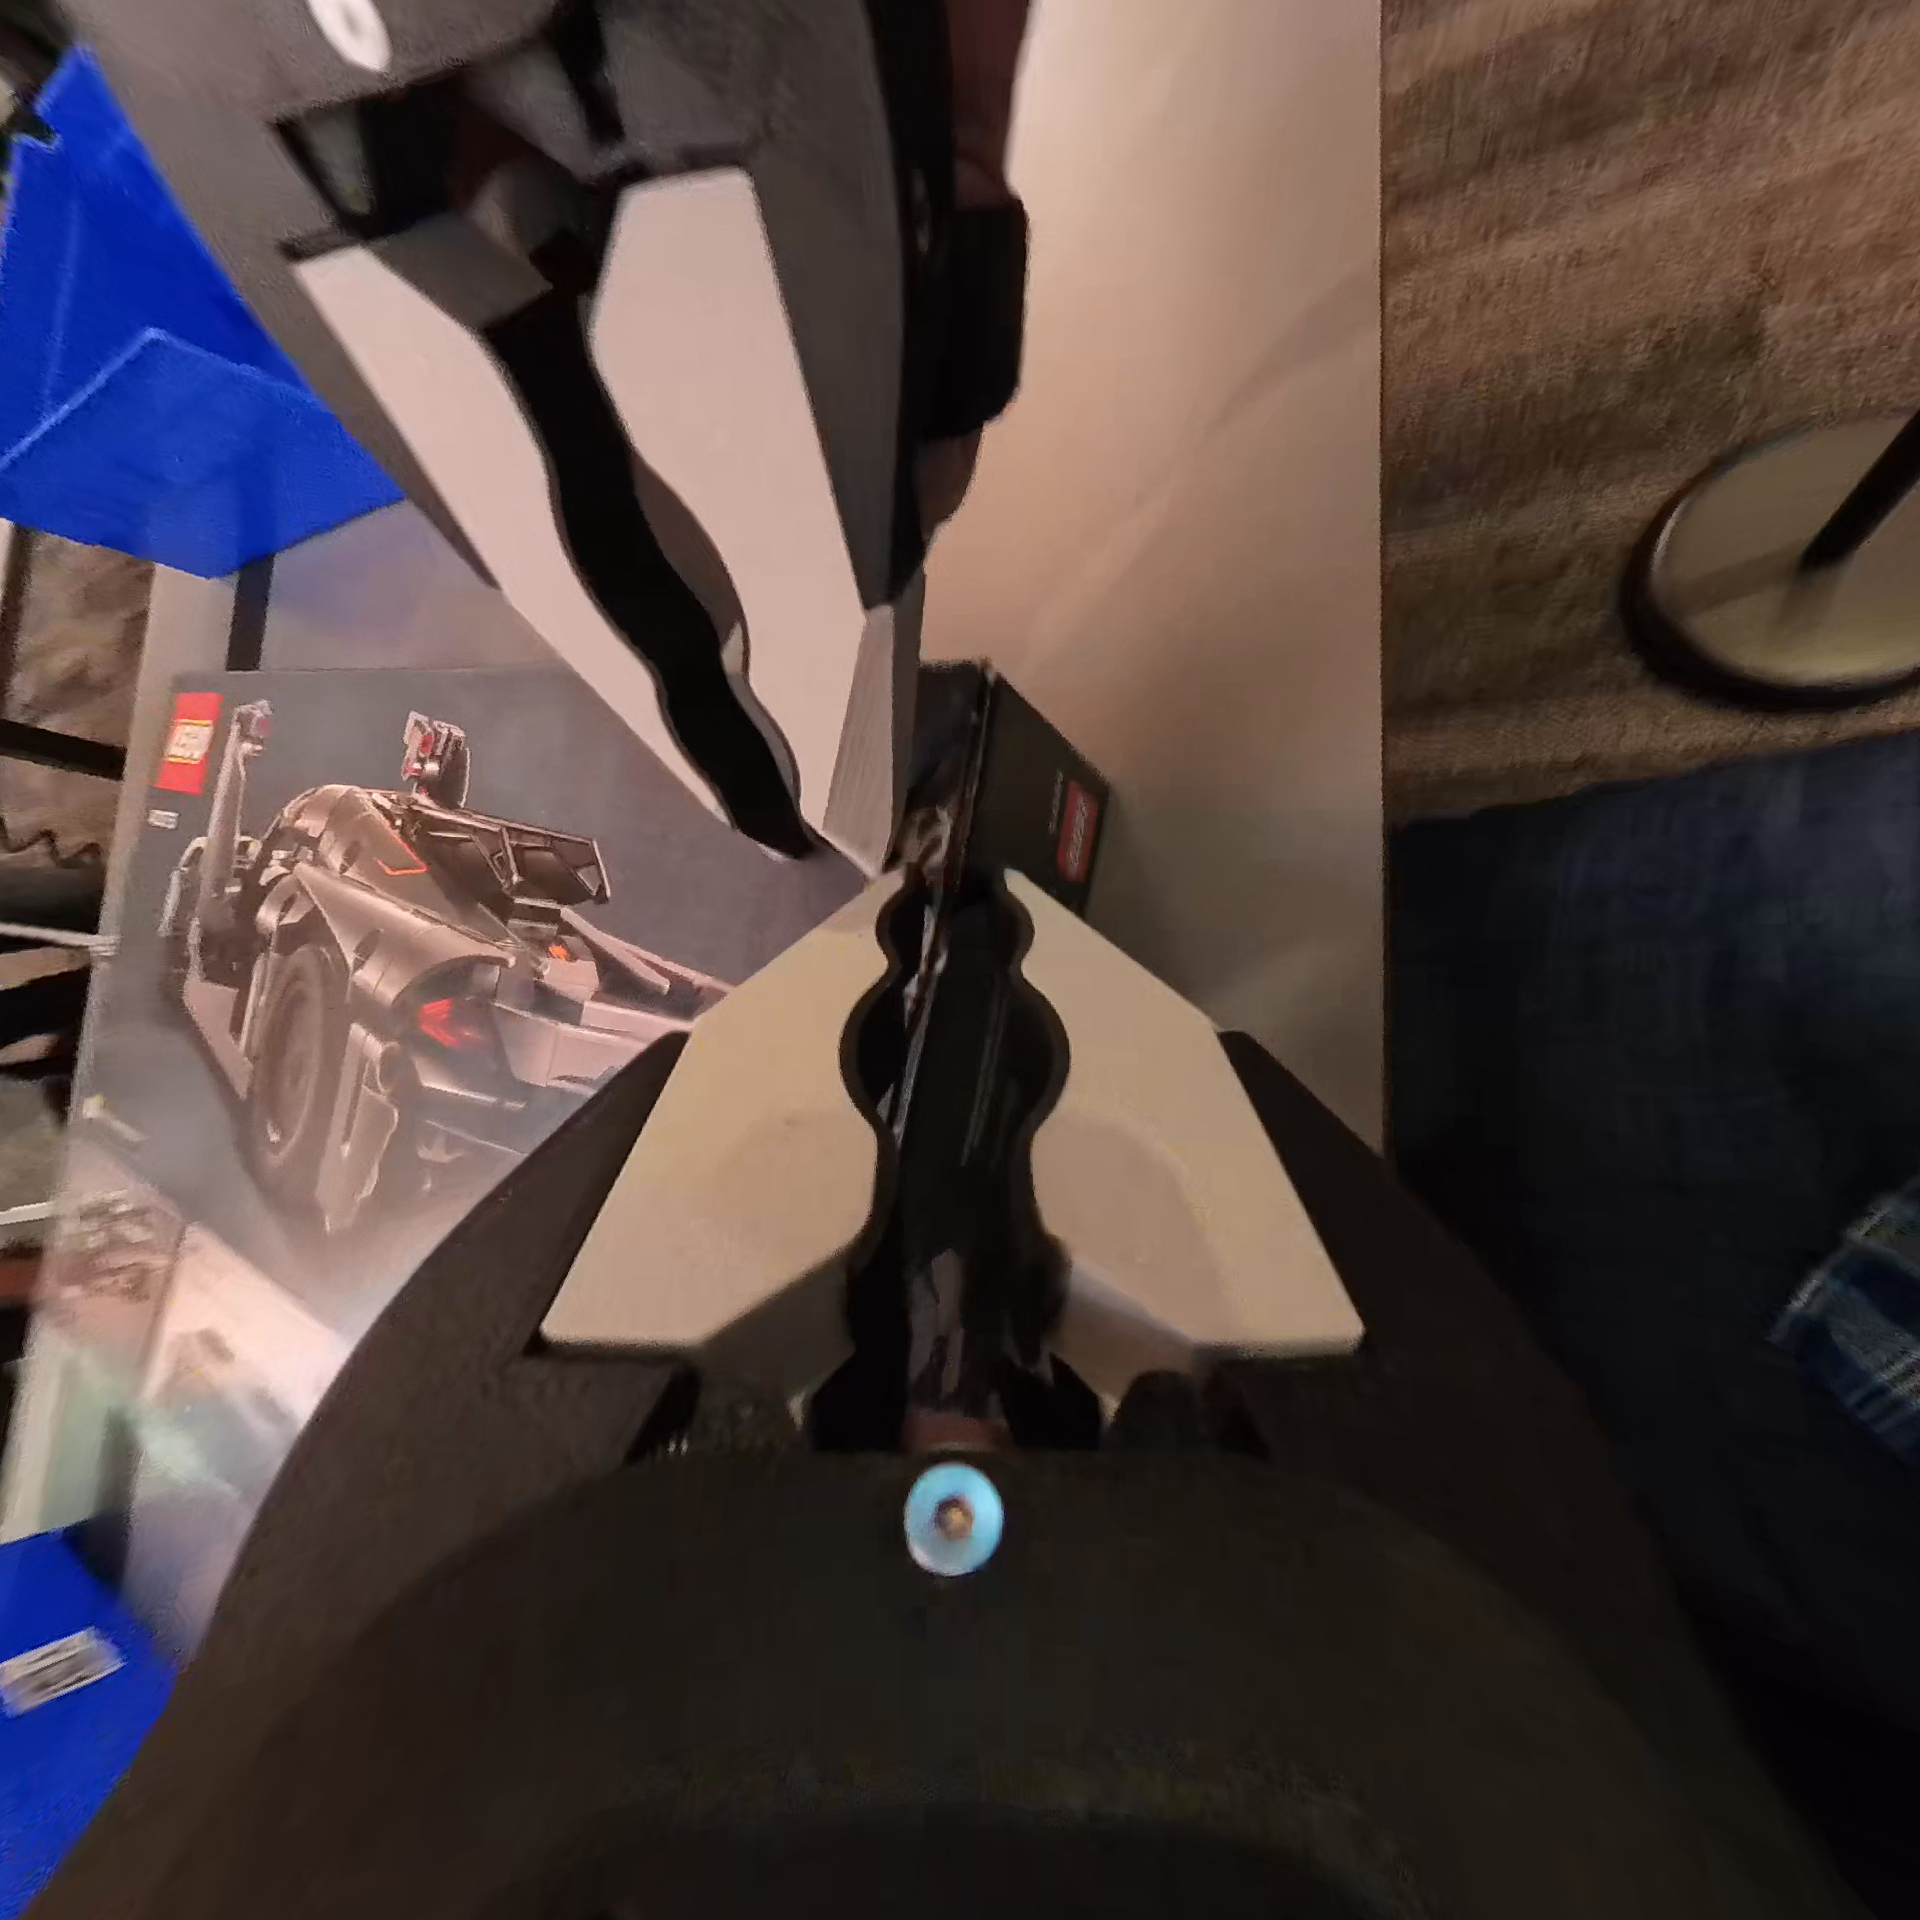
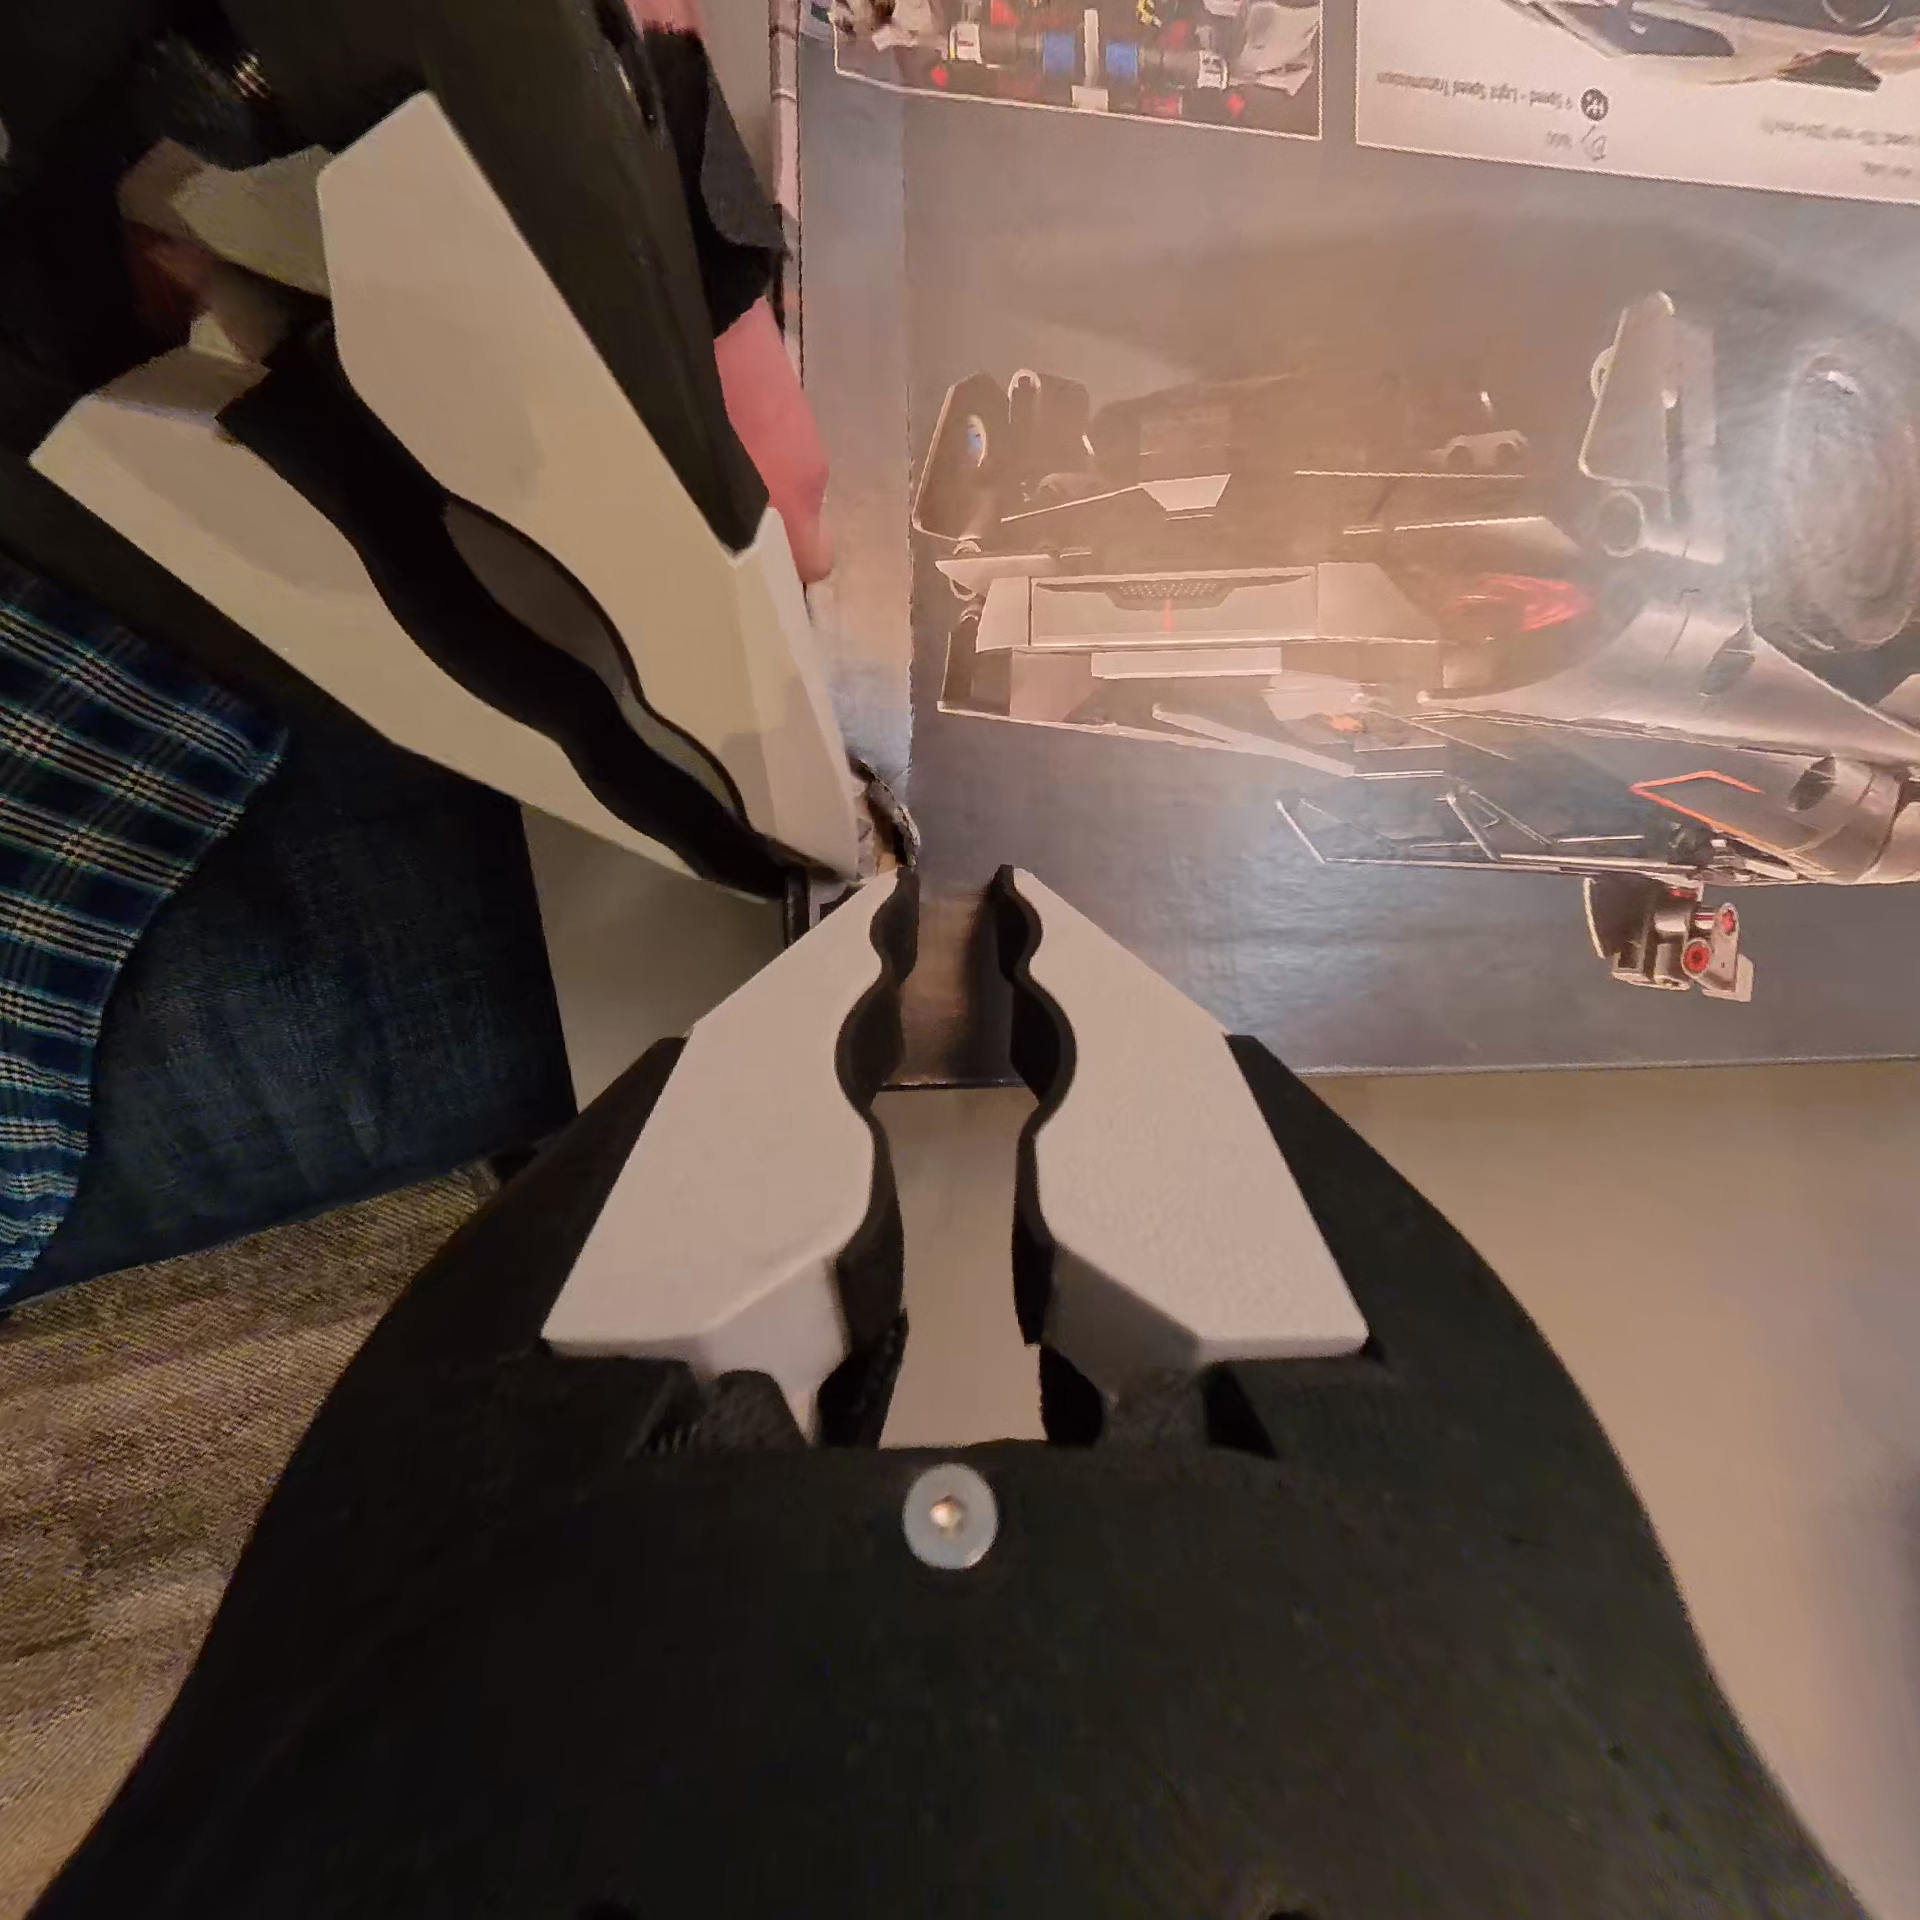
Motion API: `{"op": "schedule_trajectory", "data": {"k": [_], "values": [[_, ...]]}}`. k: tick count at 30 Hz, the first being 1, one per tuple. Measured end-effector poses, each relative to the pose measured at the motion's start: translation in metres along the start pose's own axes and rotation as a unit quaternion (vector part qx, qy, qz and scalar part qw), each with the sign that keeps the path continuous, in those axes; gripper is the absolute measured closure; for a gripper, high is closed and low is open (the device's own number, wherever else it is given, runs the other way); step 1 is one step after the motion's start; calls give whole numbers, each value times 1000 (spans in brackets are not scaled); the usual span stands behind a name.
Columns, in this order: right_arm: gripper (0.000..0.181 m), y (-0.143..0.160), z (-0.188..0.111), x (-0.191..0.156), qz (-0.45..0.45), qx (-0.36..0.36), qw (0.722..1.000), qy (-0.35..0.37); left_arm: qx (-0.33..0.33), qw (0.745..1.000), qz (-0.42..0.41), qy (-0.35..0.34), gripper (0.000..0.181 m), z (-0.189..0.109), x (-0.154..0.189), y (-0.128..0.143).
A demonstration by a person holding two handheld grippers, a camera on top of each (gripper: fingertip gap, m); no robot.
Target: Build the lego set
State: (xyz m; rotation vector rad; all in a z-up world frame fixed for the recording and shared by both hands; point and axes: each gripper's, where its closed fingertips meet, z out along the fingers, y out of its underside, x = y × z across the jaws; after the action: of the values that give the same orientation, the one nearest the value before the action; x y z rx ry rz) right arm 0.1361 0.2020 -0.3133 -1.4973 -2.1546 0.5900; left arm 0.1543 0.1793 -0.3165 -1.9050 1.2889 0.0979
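While the glossy cardboard box (image 2: 1351, 644) is standing on the smooth pale table (image 2: 1558, 1299), I'm pinching its corner flap with my left gripper (image 1: 943, 883); right gripper (image 2: 951, 883) is narrowly parted around the edge.

The lego box (image 2: 1403, 644) is grey-blue, printed with a dark grey car with red lights; at 9 o'clock in the left wrist view its front (image 1: 416, 935) carries a red logo square. Gripper fingers (image 2: 748, 1122) are off-white with black wavy pads. The surface (image 2: 1558, 1299) is beige. Blue bin (image 1: 114, 343) at 10 o'clock; blue plaid cloth (image 2: 94, 790) at 9 o'clock; mottled tan carpet (image 1: 1662, 208) at 1 o'clock.
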Motion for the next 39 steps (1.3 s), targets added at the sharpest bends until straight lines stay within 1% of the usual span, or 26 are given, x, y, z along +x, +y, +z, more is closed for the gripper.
{"op": "schedule_trajectory", "data": {"k": [1,2,4,7,11,18,20,23,25,29,31,34,39], "values": [[168,0,-1,0,9,8,1000,-6,21,1000,-15,6,170,0,2,-7],[168,-1,-1,0,13,13,1000,-8,24,1000,-12,5,168,2,4,-10],[168,-1,-1,0,12,15,1000,-10,-1,1000,7,-15,167,8,2,-5],[168,0,0,0,5,15,1000,-13,2,1000,14,-13,169,9,4,-3],[169,1,1,0,3,9,1000,-17,-34,996,77,-29,170,10,5,-1],[169,2,2,0,10,9,1000,-11,-26,996,84,9,171,10,7,-1],[169,2,2,1,8,6,1000,-10,-12,997,67,28,172,10,7,-1],[169,3,2,1,8,4,1000,-13,-12,997,36,63,174,10,8,-1],[169,3,2,1,9,4,1000,-14,-12,996,24,84,174,10,9,-1],[170,2,2,1,2,7,1000,-10,8,990,-17,139,174,12,10,-2],[170,1,1,0,3,10,1000,-10,14,992,-14,125,172,11,10,-2],[170,2,1,0,7,16,1000,-10,3,997,12,83,167,12,12,-2],[169,2,2,0,18,15,1000,-12,-6,998,21,56,172,12,10,-2]]}}
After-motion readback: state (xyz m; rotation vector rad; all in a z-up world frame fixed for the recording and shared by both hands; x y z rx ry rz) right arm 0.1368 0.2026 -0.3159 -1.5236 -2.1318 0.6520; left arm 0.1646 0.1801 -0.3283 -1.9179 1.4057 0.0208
